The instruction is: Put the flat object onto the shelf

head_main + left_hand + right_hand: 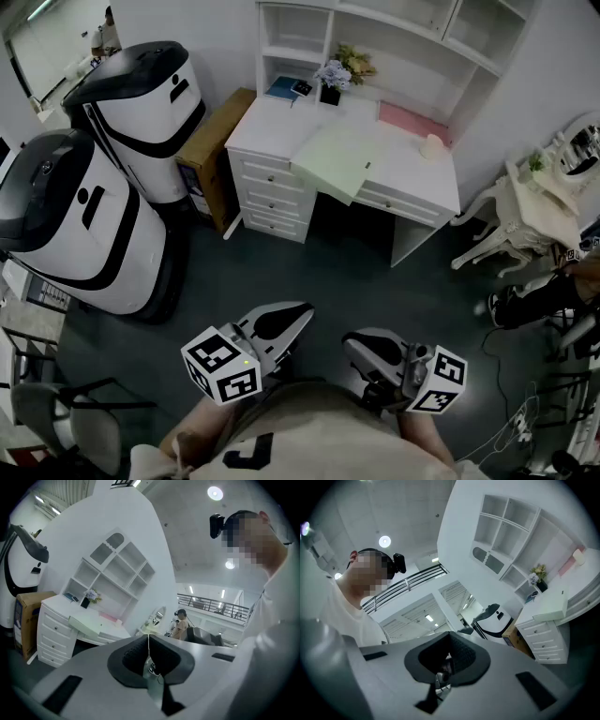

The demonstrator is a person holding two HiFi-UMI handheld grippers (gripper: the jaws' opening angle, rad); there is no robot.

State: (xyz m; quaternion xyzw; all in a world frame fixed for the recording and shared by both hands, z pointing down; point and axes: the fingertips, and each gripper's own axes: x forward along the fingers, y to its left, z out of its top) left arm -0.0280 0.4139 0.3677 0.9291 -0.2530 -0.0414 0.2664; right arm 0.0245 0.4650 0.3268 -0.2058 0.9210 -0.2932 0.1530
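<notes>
A pale green flat board (340,159) lies on the white desk (272,127), overhanging its front edge above the drawers. It also shows as the green board (87,624) in the left gripper view and the same board (553,605) in the right gripper view. The white shelf unit (375,37) rises behind the desk with empty compartments. My left gripper (284,323) and right gripper (368,350) are held close to my body, far short of the desk. Both point toward it, shut, with nothing between the jaws: left gripper (149,641), right gripper (450,641).
Two big white-and-black machines (84,216) (150,103) stand at the left, with a cardboard box (211,150) beside the desk. A flower pot (331,80), blue book (281,89) and pink item (412,122) sit on the desk. An ornate white table (525,206) and a person's legs (544,300) are at the right.
</notes>
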